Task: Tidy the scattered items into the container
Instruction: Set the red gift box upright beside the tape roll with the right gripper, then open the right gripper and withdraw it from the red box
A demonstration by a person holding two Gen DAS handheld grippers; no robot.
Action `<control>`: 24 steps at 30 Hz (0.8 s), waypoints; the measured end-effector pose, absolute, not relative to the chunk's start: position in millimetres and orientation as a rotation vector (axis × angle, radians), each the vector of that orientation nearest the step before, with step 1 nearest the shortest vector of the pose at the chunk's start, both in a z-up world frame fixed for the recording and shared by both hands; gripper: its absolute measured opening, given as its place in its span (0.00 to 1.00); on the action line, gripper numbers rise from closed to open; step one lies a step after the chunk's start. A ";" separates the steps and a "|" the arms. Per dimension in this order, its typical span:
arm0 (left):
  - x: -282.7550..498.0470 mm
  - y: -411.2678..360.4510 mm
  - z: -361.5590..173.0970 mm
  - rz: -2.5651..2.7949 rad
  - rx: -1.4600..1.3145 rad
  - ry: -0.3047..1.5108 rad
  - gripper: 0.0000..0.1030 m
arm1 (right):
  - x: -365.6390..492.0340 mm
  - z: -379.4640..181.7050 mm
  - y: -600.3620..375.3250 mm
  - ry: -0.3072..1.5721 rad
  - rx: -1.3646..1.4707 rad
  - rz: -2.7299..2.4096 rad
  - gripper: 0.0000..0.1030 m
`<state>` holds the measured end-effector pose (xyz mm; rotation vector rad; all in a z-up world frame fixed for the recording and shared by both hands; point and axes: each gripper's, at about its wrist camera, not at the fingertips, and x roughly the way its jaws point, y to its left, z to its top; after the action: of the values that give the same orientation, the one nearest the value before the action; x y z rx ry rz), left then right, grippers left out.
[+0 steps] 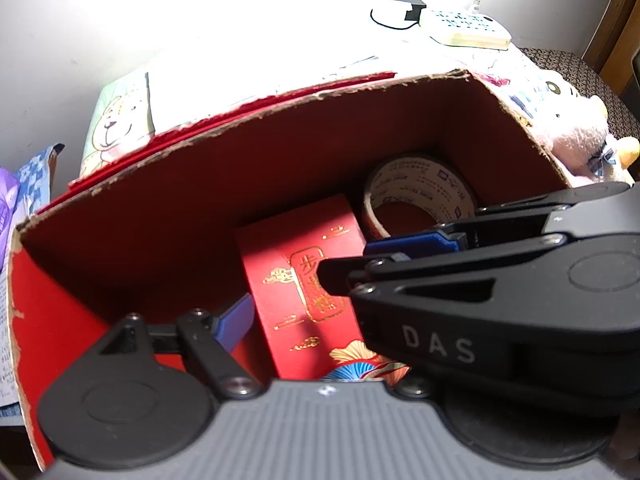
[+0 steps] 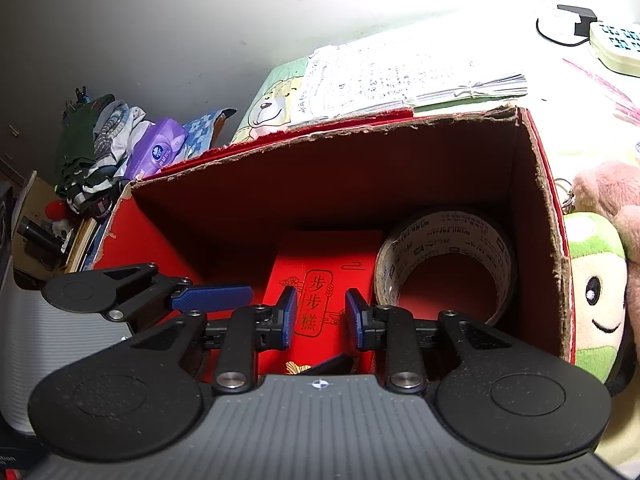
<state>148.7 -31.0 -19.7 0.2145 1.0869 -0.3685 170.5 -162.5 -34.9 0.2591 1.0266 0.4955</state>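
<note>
Fingers (image 2: 289,316) of the right gripper (image 2: 320,318) stand moderately apart, empty, over the flat red gilt-lettered packet (image 2: 320,264) lying inside the torn red cardboard box (image 2: 360,168) beside a printed tape roll (image 2: 444,256). Left gripper (image 1: 300,276) also gapes empty (placing looks done); next, withdraw and fetch another stray.

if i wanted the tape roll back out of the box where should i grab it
Grip the ring wall of the tape roll, one finger through its open core and one outside, coming down from above through the cardboard box's open top. It stands tilted on edge in the corner, hole facing the camera, with the red packet on its left and the box wall close on its right, so its top arc looks easiest to reach.
</note>
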 end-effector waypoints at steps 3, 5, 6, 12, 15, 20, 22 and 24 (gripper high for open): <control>147.7 -31.0 -18.7 -0.366 0.218 1.075 0.78 | 169.8 -34.1 -162.3 1.020 0.261 0.496 0.29; 147.2 -31.6 -18.6 -0.362 0.223 1.071 0.78 | 168.5 -33.7 -162.1 1.014 0.260 0.494 0.29; 147.5 -31.7 -18.8 -0.361 0.223 1.073 0.78 | 168.4 -33.7 -161.6 1.013 0.260 0.494 0.29; 152.7 -31.2 -21.8 -0.340 0.210 1.105 0.79 | 168.8 -33.6 -161.5 1.018 0.257 0.487 0.29; 152.2 -30.3 -20.7 -0.321 0.207 1.107 0.79 | 168.5 -32.3 -161.5 1.020 0.253 0.472 0.28; 142.9 -25.5 -6.6 -0.256 0.159 1.077 0.78 | 160.5 -23.6 -170.7 0.992 0.304 0.480 0.29; 132.6 -22.2 6.7 -0.247 0.127 1.049 0.79 | 154.6 -16.3 -177.7 0.972 0.348 0.507 0.30; 117.7 -20.6 21.3 -0.212 0.135 1.000 0.79 | 146.0 -6.3 -181.9 0.939 0.357 0.524 0.30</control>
<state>117.7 -20.6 21.3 0.1346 1.0005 -0.2122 146.0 -181.9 -6.3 0.3571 0.9395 0.5239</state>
